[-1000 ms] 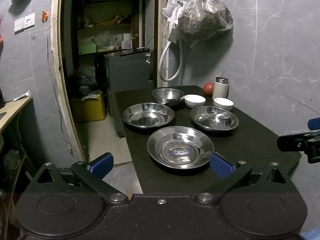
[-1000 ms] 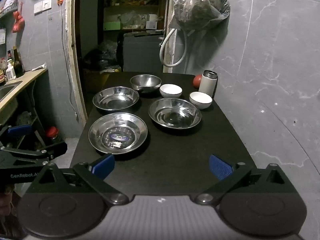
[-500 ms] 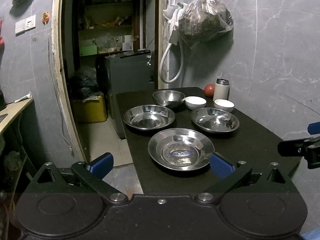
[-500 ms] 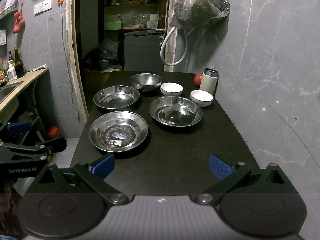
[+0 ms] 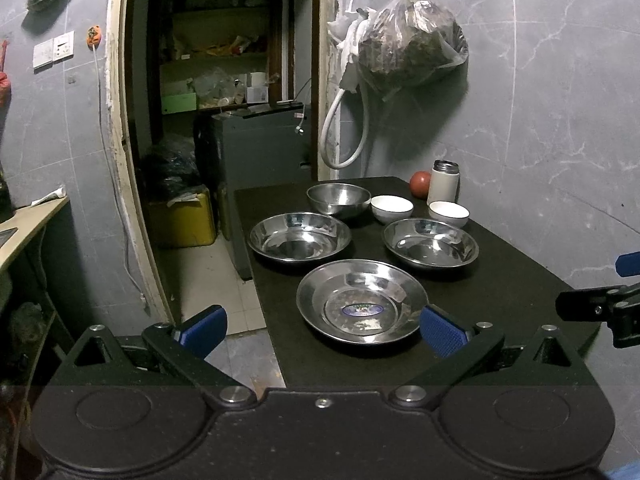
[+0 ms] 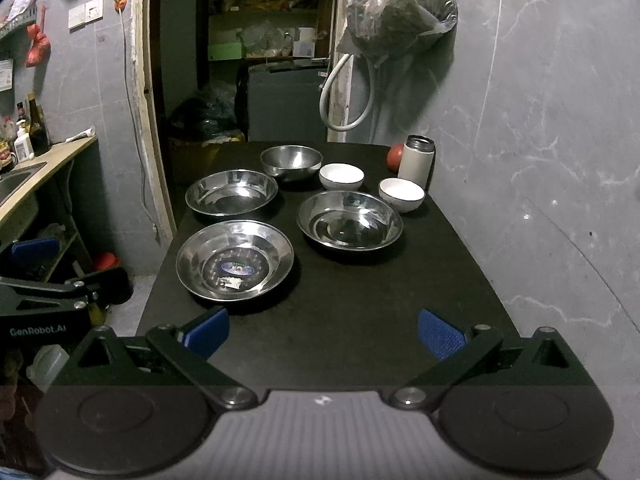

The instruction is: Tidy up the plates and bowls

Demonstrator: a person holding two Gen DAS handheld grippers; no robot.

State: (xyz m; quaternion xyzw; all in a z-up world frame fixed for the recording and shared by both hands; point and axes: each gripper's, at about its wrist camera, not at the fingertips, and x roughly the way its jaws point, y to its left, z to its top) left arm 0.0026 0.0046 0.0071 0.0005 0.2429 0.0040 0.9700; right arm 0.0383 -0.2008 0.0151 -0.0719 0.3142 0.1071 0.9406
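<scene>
- The nearest steel plate (image 5: 362, 300) lies flat on the black table (image 5: 500, 280), a shallow round dish with a wide shiny rim and a blue oval sticker in its well; in the right wrist view it is the near-left plate (image 6: 235, 260).
- The left gripper (image 5: 322, 326) has its jaws spread wide and holds nothing; its blue ribbed pads (image 5: 442, 330) sit at the table's near edge, the right pad just beside this plate's rim, though I cannot tell whether they touch.
- The right gripper (image 6: 323, 330) is also fully spread and empty, over the bare near end of the table, with all the dishes ahead of it and apart from its fingers.
- 2 more steel plates lie behind: 1 on the left (image 5: 299, 237) and 1 on the right (image 5: 431, 242), both deeper and mirror-bright.
- A round steel bowl (image 5: 338, 198) stands at the far end, and 2 small white ceramic bowls follow to its right, the first (image 5: 391, 208) just beside it, the second (image 5: 448, 213) near the wall.
- A white flask with a metal cap (image 5: 443, 182) stands upright by the wall, with a red round fruit (image 5: 420, 184) just behind it.
- A full clear plastic bag (image 5: 412, 46) hangs on the grey marbled wall above a looped white hose (image 5: 344, 136).
</scene>
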